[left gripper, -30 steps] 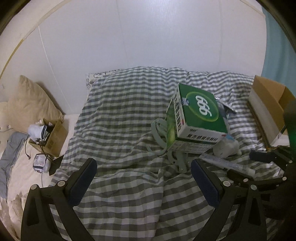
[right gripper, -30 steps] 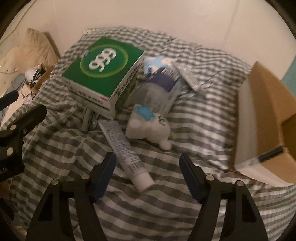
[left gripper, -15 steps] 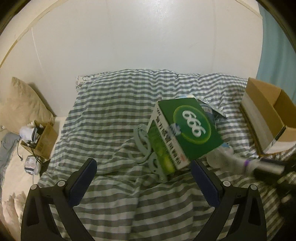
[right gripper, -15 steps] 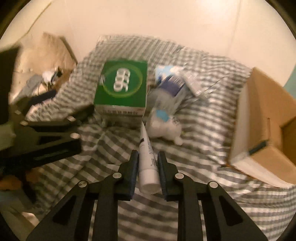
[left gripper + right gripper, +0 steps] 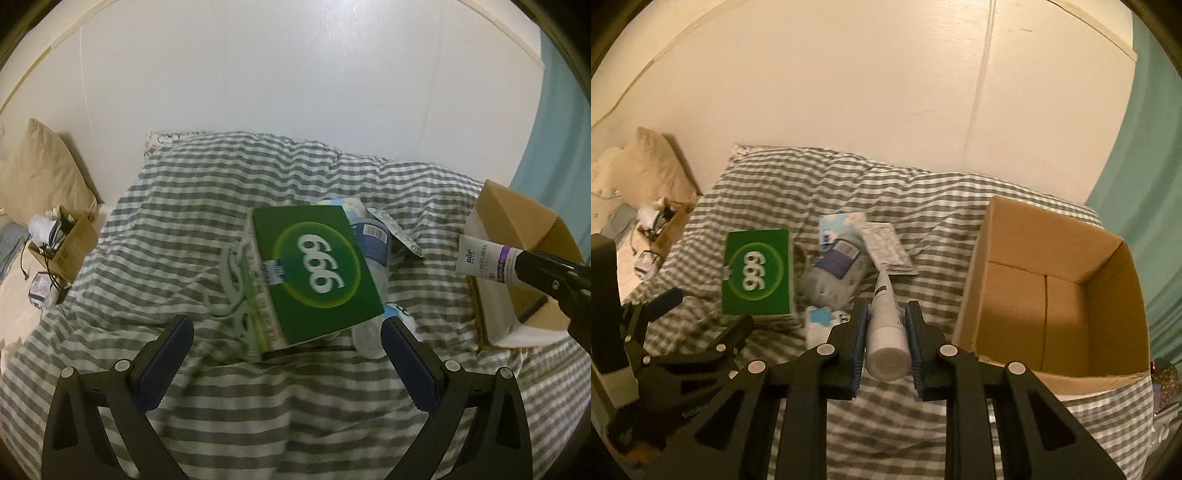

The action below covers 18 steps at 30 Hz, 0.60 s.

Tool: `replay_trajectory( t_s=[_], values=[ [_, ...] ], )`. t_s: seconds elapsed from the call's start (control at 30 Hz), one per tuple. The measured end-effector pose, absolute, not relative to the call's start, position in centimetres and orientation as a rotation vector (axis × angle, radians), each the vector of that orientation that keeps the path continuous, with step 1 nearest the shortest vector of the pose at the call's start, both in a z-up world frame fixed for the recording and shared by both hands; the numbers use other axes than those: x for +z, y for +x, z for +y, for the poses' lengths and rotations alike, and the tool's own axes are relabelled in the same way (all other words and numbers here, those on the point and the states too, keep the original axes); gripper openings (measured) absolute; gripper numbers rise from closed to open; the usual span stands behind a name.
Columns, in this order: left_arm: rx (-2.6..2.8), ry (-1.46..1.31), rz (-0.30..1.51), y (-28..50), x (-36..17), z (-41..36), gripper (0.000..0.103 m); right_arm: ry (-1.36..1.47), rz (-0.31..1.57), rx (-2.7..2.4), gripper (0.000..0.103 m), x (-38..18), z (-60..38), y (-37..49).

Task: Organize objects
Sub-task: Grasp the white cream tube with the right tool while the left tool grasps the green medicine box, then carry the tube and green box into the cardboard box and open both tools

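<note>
My right gripper [image 5: 886, 314] is shut on a white tube [image 5: 885, 325] with its cap end toward the camera, held up above the striped bed. From the left wrist view the same tube [image 5: 484, 260] hangs in front of the open cardboard box [image 5: 517, 236]. That box [image 5: 1052, 288] sits just right of the tube, and its inside shows nothing. My left gripper [image 5: 284, 336] stands open over the bedding, just in front of a green box marked 666 [image 5: 314, 273]. A plastic bottle [image 5: 836, 269], a foil blister pack [image 5: 888, 247] and a small white plush toy [image 5: 820, 325] lie beside the green box.
A grey-and-white striped duvet [image 5: 221, 406] covers the bed. A beige pillow [image 5: 37, 173] and a small carton of clutter [image 5: 62, 240] lie at the left. A white wall stands behind the bed, and a teal curtain [image 5: 1145, 184] hangs at the right.
My right gripper closed on the white tube and lifted it off the bed toward the cardboard box. The left gripper shifted across the bed, staying open.
</note>
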<state>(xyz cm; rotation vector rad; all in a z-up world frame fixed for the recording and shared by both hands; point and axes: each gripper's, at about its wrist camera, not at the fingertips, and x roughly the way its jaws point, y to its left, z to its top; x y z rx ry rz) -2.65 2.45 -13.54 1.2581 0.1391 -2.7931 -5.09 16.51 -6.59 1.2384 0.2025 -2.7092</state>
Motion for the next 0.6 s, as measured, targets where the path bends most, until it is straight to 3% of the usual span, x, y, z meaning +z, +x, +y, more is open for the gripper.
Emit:
replay_trajectory(
  t_s=[0.43, 0.6],
  values=[
    [-2.697, 1.292, 0.329, -6.4, -15.5, 4.3, 0.103, 1.236, 0.12, -2.738, 0.02, -8.2, 18.2, -6.6],
    [-2.607, 1.324, 0.205, -8.0, -16.4, 5.2, 0.103, 1.241, 0.068, -2.724, 0.02, -8.8, 18.3, -7.0]
  ],
)
